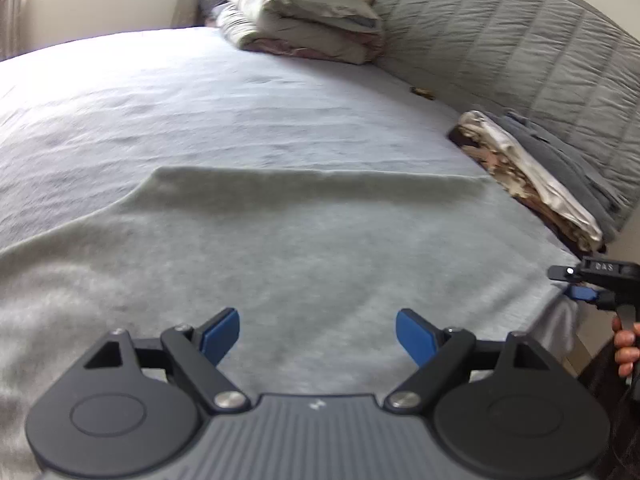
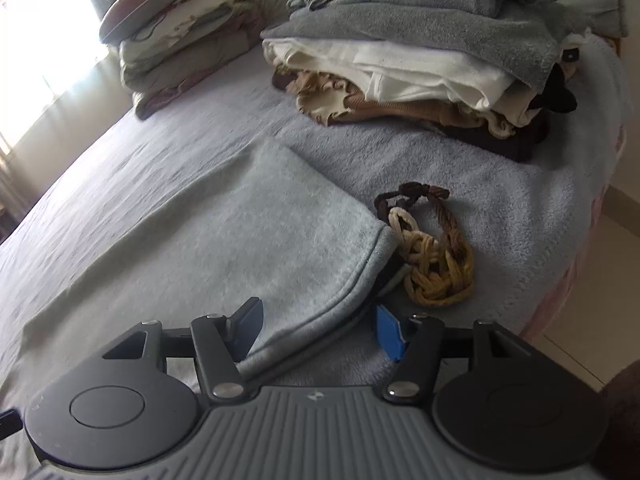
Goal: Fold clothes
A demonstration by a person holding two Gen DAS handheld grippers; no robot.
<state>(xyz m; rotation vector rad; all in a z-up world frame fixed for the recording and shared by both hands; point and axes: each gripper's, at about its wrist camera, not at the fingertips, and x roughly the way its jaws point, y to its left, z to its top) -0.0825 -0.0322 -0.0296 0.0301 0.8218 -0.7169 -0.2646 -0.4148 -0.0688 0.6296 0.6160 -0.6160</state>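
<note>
my left tool [image 1: 318,336]: fingers spread wide, holding nothing, poised over the grey garment [image 1: 280,248] lying flat on the bed [image 1: 200,92]. my right tool [image 2: 320,334]: fingers wide apart, the garment's hemmed corner [image 2: 348,300] lying between them, not clamped. beside that corner: braided cord [image 2: 432,256]. further back: pile of folded clothes [image 2: 420,68]; stacked bedding [image 2: 180,44].

Read "DAS" in pale letters | on black top of right gripper [image 1: 582,292] | left wrist view | letters blurry | found no other words or numbers anywhere.
</note>
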